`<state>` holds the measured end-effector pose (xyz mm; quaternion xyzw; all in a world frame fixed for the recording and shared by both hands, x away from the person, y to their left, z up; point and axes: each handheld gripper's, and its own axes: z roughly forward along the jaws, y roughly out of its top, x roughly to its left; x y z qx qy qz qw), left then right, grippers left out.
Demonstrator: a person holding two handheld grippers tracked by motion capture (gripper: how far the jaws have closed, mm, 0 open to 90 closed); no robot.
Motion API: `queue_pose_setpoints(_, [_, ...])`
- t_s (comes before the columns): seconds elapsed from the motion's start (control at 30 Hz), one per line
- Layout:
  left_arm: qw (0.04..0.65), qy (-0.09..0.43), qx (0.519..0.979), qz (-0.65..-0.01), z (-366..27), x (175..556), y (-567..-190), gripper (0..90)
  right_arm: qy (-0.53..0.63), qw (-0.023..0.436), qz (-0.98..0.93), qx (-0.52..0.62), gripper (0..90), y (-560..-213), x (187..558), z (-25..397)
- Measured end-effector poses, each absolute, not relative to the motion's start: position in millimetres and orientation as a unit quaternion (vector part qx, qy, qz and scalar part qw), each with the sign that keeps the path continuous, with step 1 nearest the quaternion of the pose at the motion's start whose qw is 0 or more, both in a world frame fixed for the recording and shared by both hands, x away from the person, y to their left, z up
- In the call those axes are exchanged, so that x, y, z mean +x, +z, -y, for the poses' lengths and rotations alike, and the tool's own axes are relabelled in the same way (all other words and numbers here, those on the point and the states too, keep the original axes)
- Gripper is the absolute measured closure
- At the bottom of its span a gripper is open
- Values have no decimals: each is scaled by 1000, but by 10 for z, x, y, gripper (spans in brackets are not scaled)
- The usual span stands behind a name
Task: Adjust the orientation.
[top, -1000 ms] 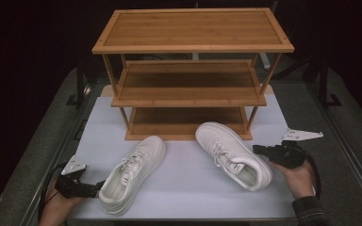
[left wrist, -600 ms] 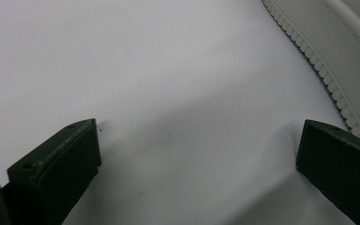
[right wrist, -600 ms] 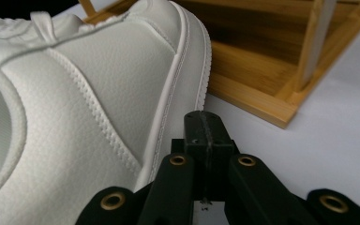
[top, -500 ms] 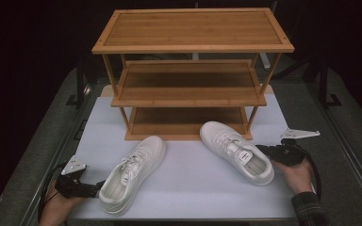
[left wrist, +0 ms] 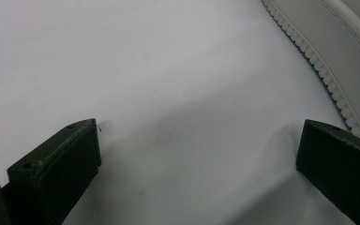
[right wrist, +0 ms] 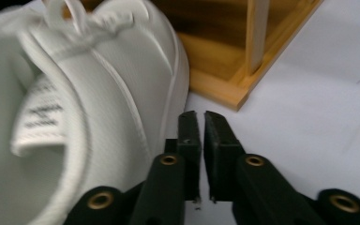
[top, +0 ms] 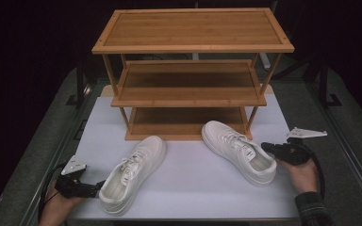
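Bare mat (top: 188, 174) lies open between the shoes; the rack (top: 188, 94) blocks the far side

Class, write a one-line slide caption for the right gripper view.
Closed black right gripper beside a white lace-up sneaker, before the bamboo shoe rack's bottom corner.

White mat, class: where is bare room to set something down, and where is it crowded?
Free: the wedge between the left shoe and right shoe, and all three shelves of the rack. Crowded: the mat's near corners, where each gripper sits beside a shoe.
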<state>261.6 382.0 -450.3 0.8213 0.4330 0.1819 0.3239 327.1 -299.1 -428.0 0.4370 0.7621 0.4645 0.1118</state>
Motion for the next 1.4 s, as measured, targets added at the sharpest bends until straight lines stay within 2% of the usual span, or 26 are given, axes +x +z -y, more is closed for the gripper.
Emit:
queue_pose_setpoints(0.17, [324, 182, 821, -433, -3821, 2616, -4503, 0, 478, 131, -758, 423, 721, -4024, 3184, 2990])
queue_pose_setpoints(0.37, [324, 182, 821, -433, -3821, 2616, -4503, 0, 502, 107, -767, 385, 644, -3792, 3069, 2899])
queue_pose_setpoints(0.6, [324, 182, 821, -433, -3821, 2616, -4503, 0, 498, 91, -779, 369, 571, -3822, 3098, 2752])
queue_pose_setpoints(0.9, [324, 182, 821, -433, -3821, 2616, -4503, 0, 481, 94, -796, 355, 545, -3844, 3209, 2594])
queue_pose_setpoints(1.03, [324, 181, 821, -433, -3821, 2617, -4503, 0, 467, 100, -801, 361, 568, -3852, 3238, 2575])
queue_pose_setpoints(1.17, [324, 182, 821, -433, -3821, 2617, -4503, 0, 477, 106, -798, 351, 696, -3841, 3249, 2567])
queue_pose_setpoints(1.23, [324, 181, 821, -433, -3822, 2617, -4502, 0, 481, 104, -799, 346, 810, -3829, 3249, 2565])
queue_pose_setpoints(1.3, [324, 181, 822, -433, -3822, 2617, -4502, 0, 477, 116, -801, 343, 834, -3814, 3242, 2560])
queue_pose_setpoints(1.4, [324, 181, 822, -433, -3822, 2617, -4502, 0, 485, 109, -798, 341, 842, -3804, 3232, 2544])
